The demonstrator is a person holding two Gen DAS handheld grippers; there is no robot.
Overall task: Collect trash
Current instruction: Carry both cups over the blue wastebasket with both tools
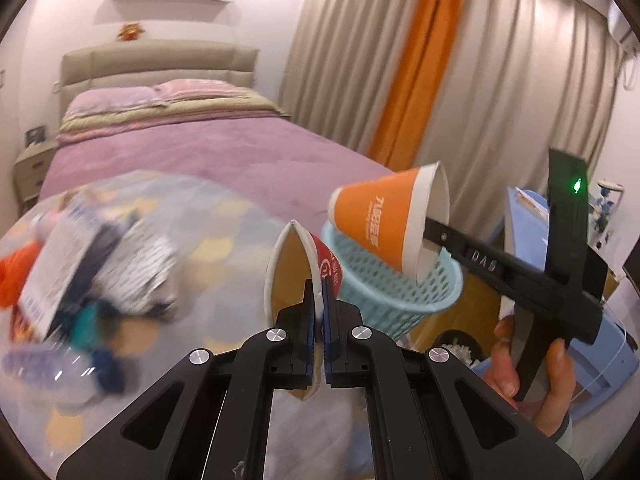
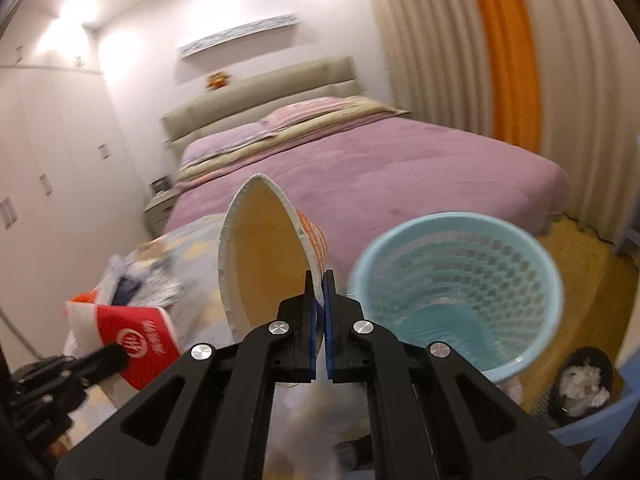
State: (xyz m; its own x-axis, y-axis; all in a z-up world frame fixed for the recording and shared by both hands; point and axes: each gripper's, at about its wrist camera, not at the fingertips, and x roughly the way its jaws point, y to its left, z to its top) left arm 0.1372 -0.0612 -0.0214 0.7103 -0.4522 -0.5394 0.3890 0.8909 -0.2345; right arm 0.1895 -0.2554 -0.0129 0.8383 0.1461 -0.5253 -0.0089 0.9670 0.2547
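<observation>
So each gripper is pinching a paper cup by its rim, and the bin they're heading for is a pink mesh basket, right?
Nearly. The mesh basket is light blue, not pink, as the right wrist view shows. The left gripper pinches the red cup and the right gripper the orange cup, each by its rim.

Left hand-held gripper (image 1: 319, 304) and right hand-held gripper (image 2: 319, 300) both clamped tight, raised side by side.

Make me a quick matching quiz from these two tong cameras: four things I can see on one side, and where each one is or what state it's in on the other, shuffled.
Things:
1. orange paper cup
2. red and white paper cup
3. light blue perforated plastic waste basket
4. purple bedspread

States:
A. held by its rim in the left tongs
B. spread over the bed
C. held by its rim in the right tongs
D. standing open beside the bed

Pairs: 1-C, 2-A, 3-D, 4-B
</observation>
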